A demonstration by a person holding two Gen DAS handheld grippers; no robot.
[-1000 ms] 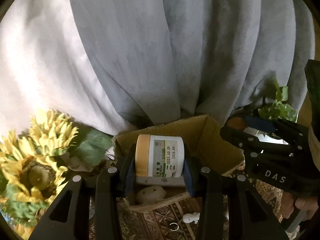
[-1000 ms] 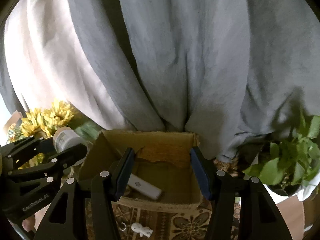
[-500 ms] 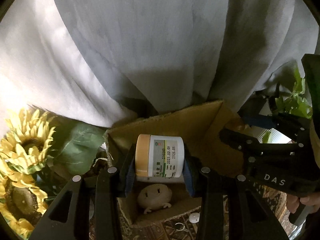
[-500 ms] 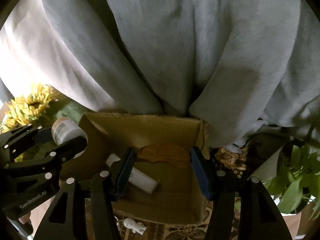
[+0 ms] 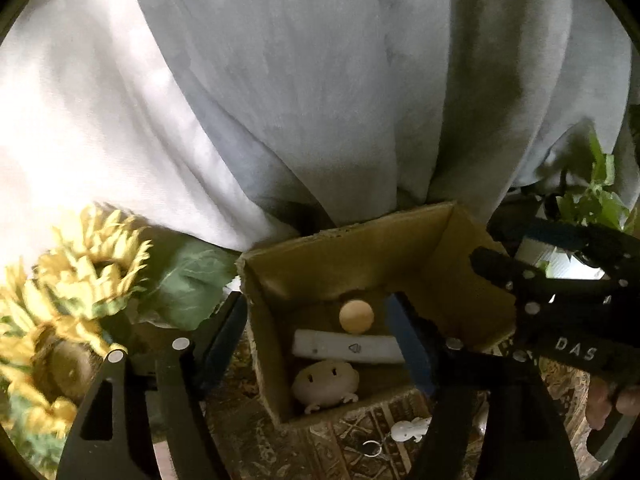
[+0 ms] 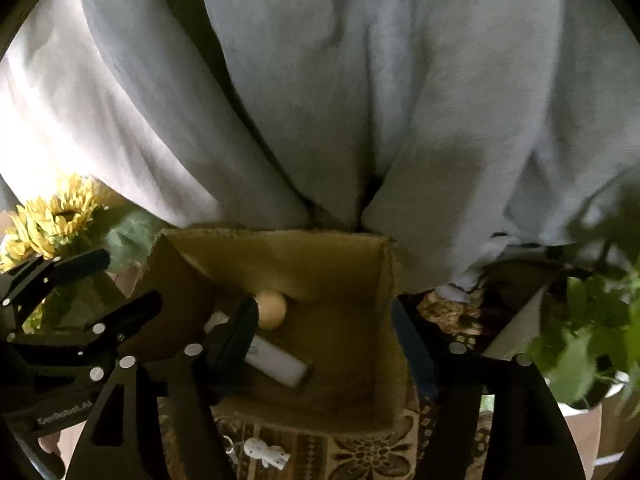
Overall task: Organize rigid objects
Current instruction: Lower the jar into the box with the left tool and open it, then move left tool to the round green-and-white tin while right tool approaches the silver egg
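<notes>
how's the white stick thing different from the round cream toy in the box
The white stick is long, slim and flat, with a small triangle mark; the cream toy is squat and rounded, with dot eyes and little feet. The stick lies deeper in the box; the toy sits nearest the front wall. Both are pale and lie loose inside it.

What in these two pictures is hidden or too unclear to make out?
- Jar: only its tan lid shows in both views; label faces away.
- White stick: right view, upper end behind the right claw finger.
- Round cream toy: right view, not visible.
- Small white figure: too small to identify.
- Box floor: dim.
</notes>
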